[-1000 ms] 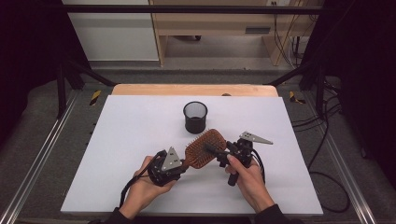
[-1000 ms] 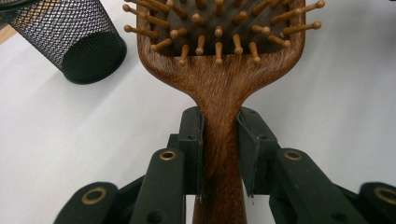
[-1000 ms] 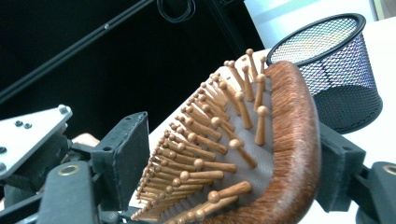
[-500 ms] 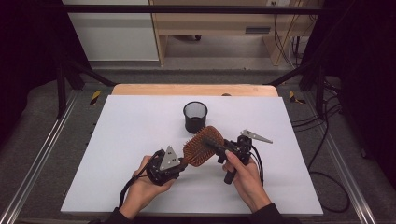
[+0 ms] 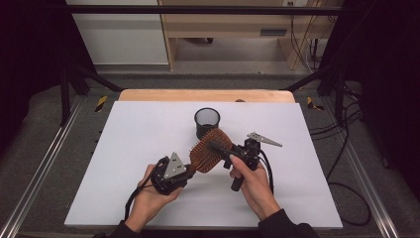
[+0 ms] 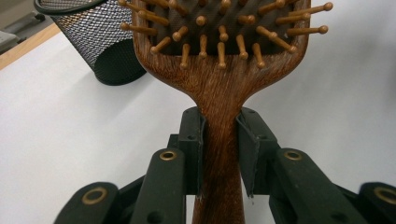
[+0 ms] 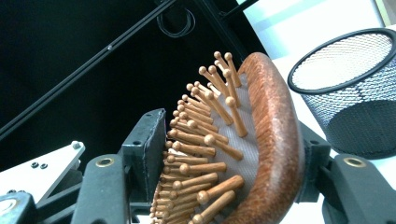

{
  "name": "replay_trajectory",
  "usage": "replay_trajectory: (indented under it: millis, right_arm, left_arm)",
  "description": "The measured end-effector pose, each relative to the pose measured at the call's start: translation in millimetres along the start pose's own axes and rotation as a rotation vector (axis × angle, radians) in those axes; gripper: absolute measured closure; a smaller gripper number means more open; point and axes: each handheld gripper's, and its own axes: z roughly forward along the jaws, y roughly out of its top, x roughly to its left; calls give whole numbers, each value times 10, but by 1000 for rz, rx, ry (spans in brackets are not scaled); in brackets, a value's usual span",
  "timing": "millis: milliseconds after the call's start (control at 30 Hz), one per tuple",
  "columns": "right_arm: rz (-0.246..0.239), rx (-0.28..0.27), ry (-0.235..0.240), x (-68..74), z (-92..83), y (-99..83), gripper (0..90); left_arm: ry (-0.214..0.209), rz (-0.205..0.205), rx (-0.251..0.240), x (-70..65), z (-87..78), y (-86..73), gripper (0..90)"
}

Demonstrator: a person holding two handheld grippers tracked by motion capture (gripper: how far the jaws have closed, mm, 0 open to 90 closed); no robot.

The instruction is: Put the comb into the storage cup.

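The left gripper [image 5: 190, 170] has its jaws clamped hard on the neck of the wooden hairbrush [image 5: 208, 151], pads pressing both sides of the handle just below the paddle (seen clearly in the left gripper view, where the hairbrush [image 6: 219, 98] rises straight up out of the jaws, bristles facing the camera). Across from it, the right gripper [image 5: 218, 148] straddles the brush head: one jaw sits on the bristle side, the other behind the wooden back. Its jaws have just been closing with the head between them; in the right gripper view the left pad meets the bristle tips, and the far pad lies against the hairbrush [image 7: 275, 154] back. Beyond both grippers, just past the brush's tip, stands the black mesh cup [image 5: 207, 122] on the white table [image 5: 124, 148].
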Motion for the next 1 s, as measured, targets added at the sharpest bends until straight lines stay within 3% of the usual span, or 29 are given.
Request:
replay_trajectory:
  millis: [333, 467, 1000]
  right_arm:
    - [-10, -10, -2, 111, 51, 55, 445]
    - [-49, -12, -4, 177, 79, 73, 463]
    - [-126, -5, -25, 408, 246, 198, 512]
  left_arm:
    - [5, -27, -27, 18, -12, -27, 731]
    - [12, -38, -34, 26, -16, -36, 731]
    - [28, -98, -91, 109, -93, -52, 731]
